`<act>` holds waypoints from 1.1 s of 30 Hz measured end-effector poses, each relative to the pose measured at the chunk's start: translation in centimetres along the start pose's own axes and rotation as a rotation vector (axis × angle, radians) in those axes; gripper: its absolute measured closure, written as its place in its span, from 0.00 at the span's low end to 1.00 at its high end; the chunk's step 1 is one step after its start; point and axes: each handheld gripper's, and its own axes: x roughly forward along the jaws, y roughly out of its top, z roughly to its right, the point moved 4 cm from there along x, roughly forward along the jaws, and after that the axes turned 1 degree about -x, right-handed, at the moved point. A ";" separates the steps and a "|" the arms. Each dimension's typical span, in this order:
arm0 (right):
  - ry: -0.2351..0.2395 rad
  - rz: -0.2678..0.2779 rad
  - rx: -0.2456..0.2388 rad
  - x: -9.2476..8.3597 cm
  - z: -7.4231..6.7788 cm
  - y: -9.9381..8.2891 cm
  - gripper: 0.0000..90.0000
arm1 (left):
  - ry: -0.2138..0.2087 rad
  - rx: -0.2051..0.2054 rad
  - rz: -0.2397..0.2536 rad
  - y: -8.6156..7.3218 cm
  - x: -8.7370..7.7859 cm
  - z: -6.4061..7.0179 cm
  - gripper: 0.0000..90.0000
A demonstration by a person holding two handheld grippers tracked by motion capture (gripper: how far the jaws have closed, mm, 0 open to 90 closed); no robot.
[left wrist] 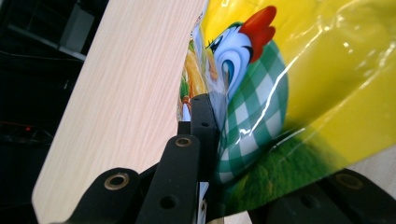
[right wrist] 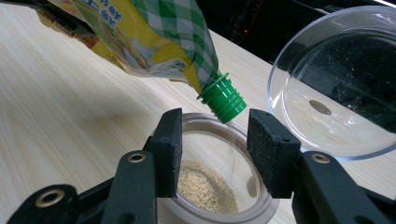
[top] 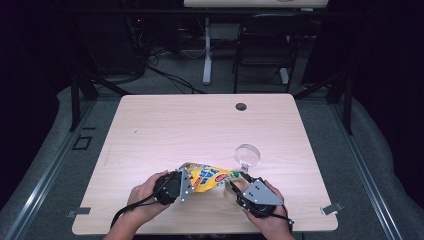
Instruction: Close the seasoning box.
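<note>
A yellow snack pouch [top: 207, 177] with a cartoon chicken [left wrist: 252, 88] is tilted with its green spout [right wrist: 224, 100] down, just over the mouth of a clear jar [right wrist: 205, 122]. My left gripper [top: 187, 182] is shut on the pouch's rear end, and one of its jaws is hidden behind the foil [left wrist: 224, 154]. My right gripper [top: 239, 186] holds the jar [top: 232, 189] near the table's front edge, with its pads [right wrist: 273, 149] on either side of the jar's wall. A small heap of beige granules [right wrist: 205, 186] lies on the jar's bottom.
The jar's clear round lid [top: 247, 154] lies on the wooden table [top: 175, 125] just beyond the jar, and it appears at the right in the right gripper view [right wrist: 327, 93]. A cable hole [top: 241, 106] sits near the far edge. A black chair [top: 265, 45] stands behind the table.
</note>
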 end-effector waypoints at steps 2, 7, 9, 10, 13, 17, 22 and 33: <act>-0.002 -0.003 0.001 0.0 0.0 0.0 0.62 | -0.013 -0.006 0.003 -0.1 0.0 0.0 0.97; -0.003 -0.003 0.005 -0.1 0.0 0.0 0.62 | -0.047 -0.052 0.023 -0.5 0.2 -0.1 0.97; -0.002 -0.003 0.006 0.0 0.0 0.0 0.62 | -0.061 -0.066 0.035 -0.6 0.2 -0.1 0.97; -0.003 -0.002 0.006 0.0 0.0 0.0 0.62 | -0.063 -0.070 0.038 -0.7 0.2 -0.1 0.97; -0.002 0.001 0.010 -0.1 0.0 0.0 0.62 | -0.074 -0.090 0.046 -0.8 0.2 -0.1 0.97; -0.006 0.005 0.014 -0.2 0.1 0.0 0.62 | -0.088 -0.112 0.061 -0.8 0.1 -0.2 0.97; -0.005 0.007 0.017 -0.3 0.2 0.0 0.62 | -0.125 -0.155 0.087 -1.0 0.0 -0.4 0.97; -0.008 0.012 0.033 -0.5 0.3 -0.1 0.61 | -0.188 -0.270 0.140 -2.0 0.1 -1.0 0.97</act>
